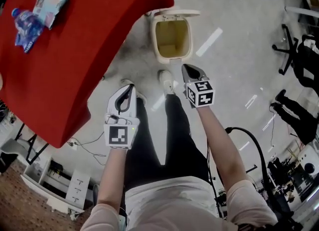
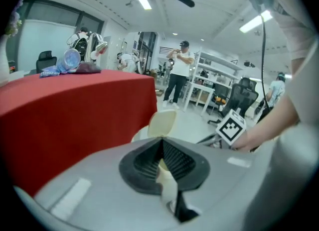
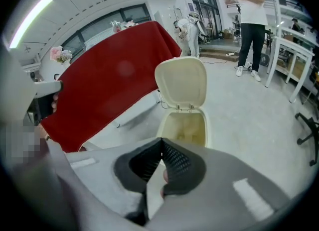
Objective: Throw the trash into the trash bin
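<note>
With left gripper (image 1: 130, 87) and right gripper (image 1: 186, 67) both closed on nothing, swing from the open trash bin (image 1: 190, 35) toward bottle (image 1: 24, 28) and wrapper (image 1: 50, 2) lying on the red table (image 1: 89, 51), opening jaws before reaching.

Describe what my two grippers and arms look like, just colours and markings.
The left gripper and right gripper both have light grey shells tapering to black ribbed jaws. Each carries a cube with black-and-white square markers. The sleeves are short and pale.

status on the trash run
Both shut, empty: left hand-held gripper, right hand-held gripper. On red table: bottle, wrapper. Lid open on trash bin, nothing in the way.
</note>
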